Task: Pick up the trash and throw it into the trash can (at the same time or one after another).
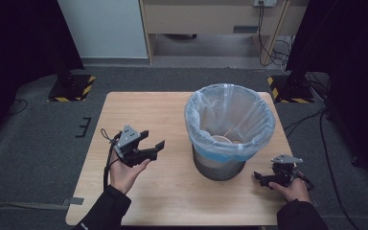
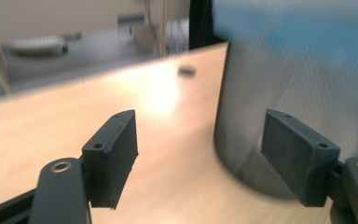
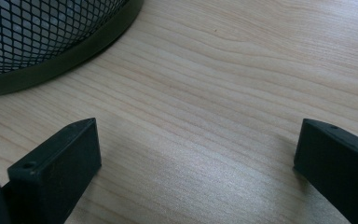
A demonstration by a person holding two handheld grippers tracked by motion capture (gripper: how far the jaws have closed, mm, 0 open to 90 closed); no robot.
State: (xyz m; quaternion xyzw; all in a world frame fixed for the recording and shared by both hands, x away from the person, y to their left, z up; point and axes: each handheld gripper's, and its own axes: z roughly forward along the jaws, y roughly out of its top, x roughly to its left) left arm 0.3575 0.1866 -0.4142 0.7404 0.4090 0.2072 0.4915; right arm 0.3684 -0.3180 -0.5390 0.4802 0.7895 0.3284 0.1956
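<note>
Dark grey carpeted floor [image 1: 38, 143] surrounds one light wooden table [image 1: 172, 191] set between black curtains. Nearest the person, two hand-held black grippers sit over the front half of the table. Left gripper [image 1: 152, 143] is held above the board, left of centre, jaws spread wide with nothing between them; in the left gripper view the wooden top and the bin's side fill the gap between its fingers [image 2: 112, 154]. Right gripper [image 1: 260, 179] lies low at the table's right front corner, pointing toward the bin's base, jaws also wide and empty, bare wood between them in the right gripper view; likely parked there to stay out of the way. Just beyond and between the two hands stands one dark mesh-metal waste bin [image 1: 219, 165] lined with a pale blue translucent plastic bag [image 1: 230, 117] folded over its rim, upright on the right half of the table. Something light and round lies at the bottom inside [image 1: 220, 140], too small to identify. Farther back: a pale wall panel [image 1: 103, 26] and wooden furniture [image 1: 206, 17] with cables. Count: two grippers, one bin, one liner, one table.
</note>
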